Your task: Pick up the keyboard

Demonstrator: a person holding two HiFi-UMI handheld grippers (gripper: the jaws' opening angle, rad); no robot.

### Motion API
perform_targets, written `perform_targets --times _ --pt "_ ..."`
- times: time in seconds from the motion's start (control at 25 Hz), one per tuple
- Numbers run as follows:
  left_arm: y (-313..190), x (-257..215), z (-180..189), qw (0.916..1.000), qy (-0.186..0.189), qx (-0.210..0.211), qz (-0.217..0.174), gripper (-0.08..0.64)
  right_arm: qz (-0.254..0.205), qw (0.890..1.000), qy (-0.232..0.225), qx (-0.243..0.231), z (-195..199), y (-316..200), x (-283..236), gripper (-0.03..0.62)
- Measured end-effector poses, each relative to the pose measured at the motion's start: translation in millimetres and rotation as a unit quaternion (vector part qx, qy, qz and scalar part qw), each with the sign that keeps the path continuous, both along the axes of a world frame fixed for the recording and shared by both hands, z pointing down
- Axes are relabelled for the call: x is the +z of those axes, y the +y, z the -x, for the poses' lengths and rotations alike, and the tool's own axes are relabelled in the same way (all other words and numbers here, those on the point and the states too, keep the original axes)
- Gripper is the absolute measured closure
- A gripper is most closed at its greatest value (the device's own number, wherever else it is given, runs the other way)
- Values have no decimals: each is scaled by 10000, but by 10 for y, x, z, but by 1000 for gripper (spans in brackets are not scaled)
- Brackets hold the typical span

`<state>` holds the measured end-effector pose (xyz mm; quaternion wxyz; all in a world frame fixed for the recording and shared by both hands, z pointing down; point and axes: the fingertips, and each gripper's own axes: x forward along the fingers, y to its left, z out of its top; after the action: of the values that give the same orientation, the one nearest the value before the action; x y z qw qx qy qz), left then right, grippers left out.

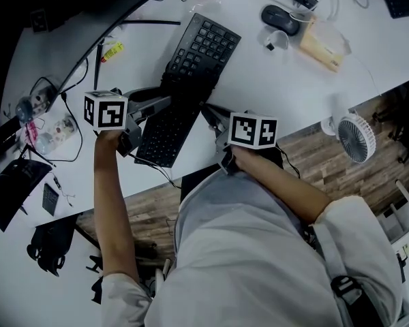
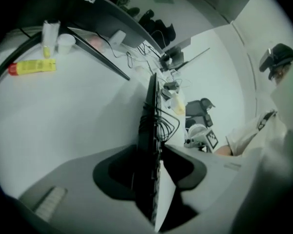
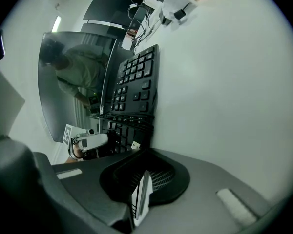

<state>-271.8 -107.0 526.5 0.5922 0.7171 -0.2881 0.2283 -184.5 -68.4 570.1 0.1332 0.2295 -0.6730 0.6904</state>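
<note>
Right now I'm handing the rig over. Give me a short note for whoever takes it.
Left gripper: shut on the left edge of the keyboard, near its middle.
Right gripper: shut on the right edge, opposite the left one.
Keyboard: black, lying at an angle over the white desk, with its cable wound round its middle between the two grips.
Done: both sides gripped.
Left: raise it level with both grippers. The pictures do not settle whether it is already off the desk.

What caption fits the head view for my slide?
Left gripper and right gripper clamp the black keyboard from both sides at a white desk.
</note>
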Motion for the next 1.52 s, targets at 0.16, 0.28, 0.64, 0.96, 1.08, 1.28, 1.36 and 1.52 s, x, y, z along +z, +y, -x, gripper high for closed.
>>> perform_targets --times 0.16,0.28,0.64,0.96,1.08,1.28,1.36,1.52 --pt "119 110 -183 9993 60 280 228 560 -145 9999 76 12 4 -77 1 600" --pt "49 87 -168 9995 295 -52 129 560 -183 9998 50 15 6 -106 -4 598" --pt "23 157 -320 9985 121 506 179 560 -77 10000 -28 43 -2 -102 -16 598" --pt "162 248 -517 9974 454 274 479 560 -212 9997 109 20 -77 -193 2 598" --pt "158 250 -528 9977 509 83 443 560 -179 9998 82 -12 -102 -202 -7 598" --pt "134 232 -490 9993 285 44 257 560 -258 9995 81 -168 -79 -200 -10 600" --pt "151 230 -504 9994 208 80 262 560 -287 9992 66 -258 -81 -194 -12 600" --pt "196 199 -525 9998 64 10 202 560 -232 9990 8 -373 -80 -169 -19 600"
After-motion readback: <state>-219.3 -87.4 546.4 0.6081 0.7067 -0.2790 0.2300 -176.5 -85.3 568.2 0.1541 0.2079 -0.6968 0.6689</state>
